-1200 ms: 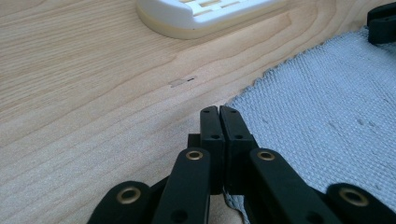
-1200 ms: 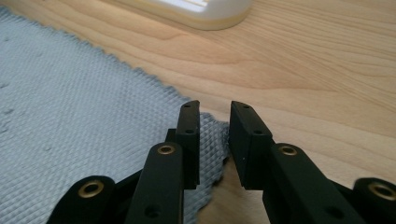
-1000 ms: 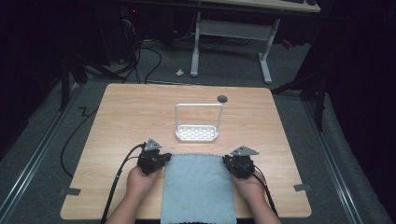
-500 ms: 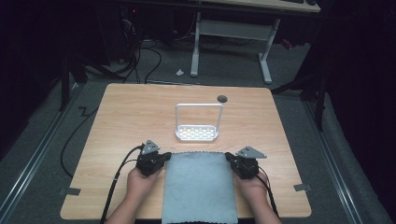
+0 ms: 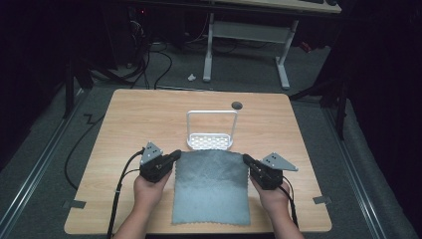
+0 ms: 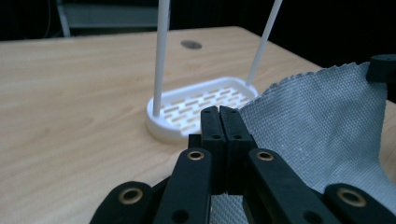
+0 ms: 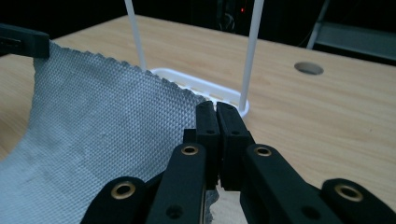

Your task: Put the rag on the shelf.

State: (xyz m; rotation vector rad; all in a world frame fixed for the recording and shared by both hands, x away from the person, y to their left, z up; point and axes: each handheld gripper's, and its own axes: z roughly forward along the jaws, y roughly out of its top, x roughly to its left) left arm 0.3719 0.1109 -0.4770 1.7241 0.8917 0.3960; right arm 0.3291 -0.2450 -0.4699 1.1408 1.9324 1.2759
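A grey woven cloth [image 5: 211, 184] lies on the near half of the wooden table, its far edge raised off the wood. My left gripper [image 5: 175, 155] is shut on the cloth's far left corner, and my right gripper [image 5: 246, 159] is shut on the far right corner. In the left gripper view the closed jaws [image 6: 219, 112] pinch the cloth [image 6: 322, 121], which sags across to the other gripper [image 6: 383, 67]. The right gripper view shows its closed jaws [image 7: 215, 108] on the cloth [image 7: 93, 116]. A white slotted rack [image 5: 210, 141] with a tall hoop stands just beyond the cloth.
The table [image 5: 139, 114] has a round cable hole [image 5: 237, 105] behind the rack. Cables trail from both grippers over the near edge. Beyond the table are a dark floor, more cables and a white desk frame [image 5: 249, 35].
Both grippers have risen a little with the cloth's far corners in them, so the cloth's far edge now hangs off the table between them.
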